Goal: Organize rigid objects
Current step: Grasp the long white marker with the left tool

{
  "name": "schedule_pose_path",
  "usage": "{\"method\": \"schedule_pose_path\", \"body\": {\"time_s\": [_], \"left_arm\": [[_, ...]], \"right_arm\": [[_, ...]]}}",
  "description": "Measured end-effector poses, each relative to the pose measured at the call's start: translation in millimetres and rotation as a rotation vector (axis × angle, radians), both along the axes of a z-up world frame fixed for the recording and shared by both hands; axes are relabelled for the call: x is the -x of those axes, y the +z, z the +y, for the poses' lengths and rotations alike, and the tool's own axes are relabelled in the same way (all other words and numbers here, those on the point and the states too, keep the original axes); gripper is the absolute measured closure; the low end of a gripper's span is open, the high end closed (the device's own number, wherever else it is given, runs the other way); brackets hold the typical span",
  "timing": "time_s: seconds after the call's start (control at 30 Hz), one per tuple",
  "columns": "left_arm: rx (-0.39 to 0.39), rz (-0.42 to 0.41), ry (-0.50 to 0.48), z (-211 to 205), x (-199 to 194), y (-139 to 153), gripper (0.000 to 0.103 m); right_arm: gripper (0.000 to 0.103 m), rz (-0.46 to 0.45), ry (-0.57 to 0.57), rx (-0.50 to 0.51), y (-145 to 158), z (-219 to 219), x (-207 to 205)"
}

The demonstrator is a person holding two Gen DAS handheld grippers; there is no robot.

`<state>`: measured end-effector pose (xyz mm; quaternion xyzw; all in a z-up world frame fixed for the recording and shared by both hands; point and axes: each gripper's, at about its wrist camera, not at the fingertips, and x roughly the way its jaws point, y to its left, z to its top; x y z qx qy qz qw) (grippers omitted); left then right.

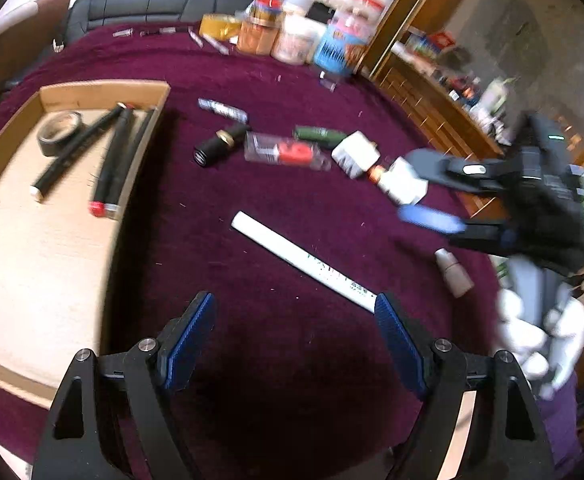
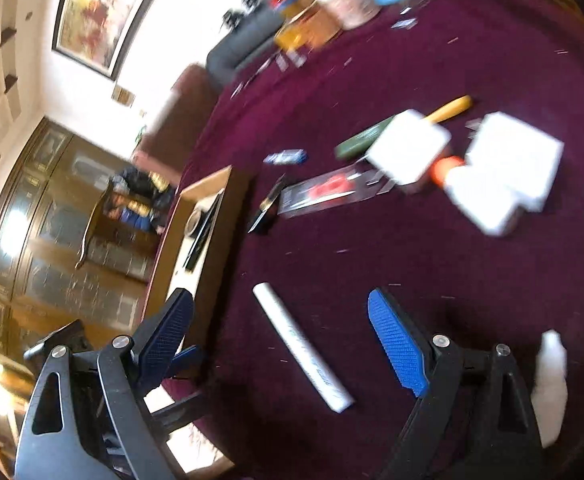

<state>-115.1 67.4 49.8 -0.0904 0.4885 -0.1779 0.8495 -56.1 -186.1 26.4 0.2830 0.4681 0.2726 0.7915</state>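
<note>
white tube [image 1: 302, 261] | on cloth ahead of left fingers [image 1: 293, 314], right fingers [image 2: 280, 312] | both wide apart, empty

— What is covering the table at the frame's centre?
— A deep purple, fuzzy matt cloth [image 1: 292, 208]. The shallow brown cardboard tray [image 1: 103, 90] at left is looking dull and papery.
— And that long white tube [image 1: 300, 262]?
— It is showing smooth, matt plastic; the ribbed blue rubbery pads [image 1: 189, 340] are looking rough.
</note>
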Motion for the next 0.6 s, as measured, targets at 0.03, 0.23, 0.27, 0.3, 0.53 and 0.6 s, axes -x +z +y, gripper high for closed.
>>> {"method": "schedule_pose_path", "body": {"time_s": [0.03, 0.23, 0.27, 0.3, 0.53, 0.6], "left_arm": [[-0.026, 0.009, 0.021, -7, -7, -5, 0.026], [-0.149, 0.011, -0.006, -60, -51, -26, 0.041], [-0.159, 0.019, -0.021, -65, -53, -29, 0.056], [-0.181, 0.010, -0.023, -69, -53, -30, 0.067], [-0.185, -0.031, -0.045, -50, -42, -28, 0.091], [-0.163, -0.012, -0.034, -44, -45, -35, 0.083]], "right_arm": [[0.013, -0.006, -0.024, 0.010, 1, -8, 4], [0.013, -0.016, -0.114, 0.033, -7, -43, 24], [0.013, -0.017, -0.126, 0.040, -6, -48, 22], [0.013, -0.019, -0.137, 0.047, -3, -54, 24], [0.013, -0.045, -0.198, 0.115, -1, -73, 20], [0.013, -0.046, -0.201, 0.124, -3, -71, 17]]}}
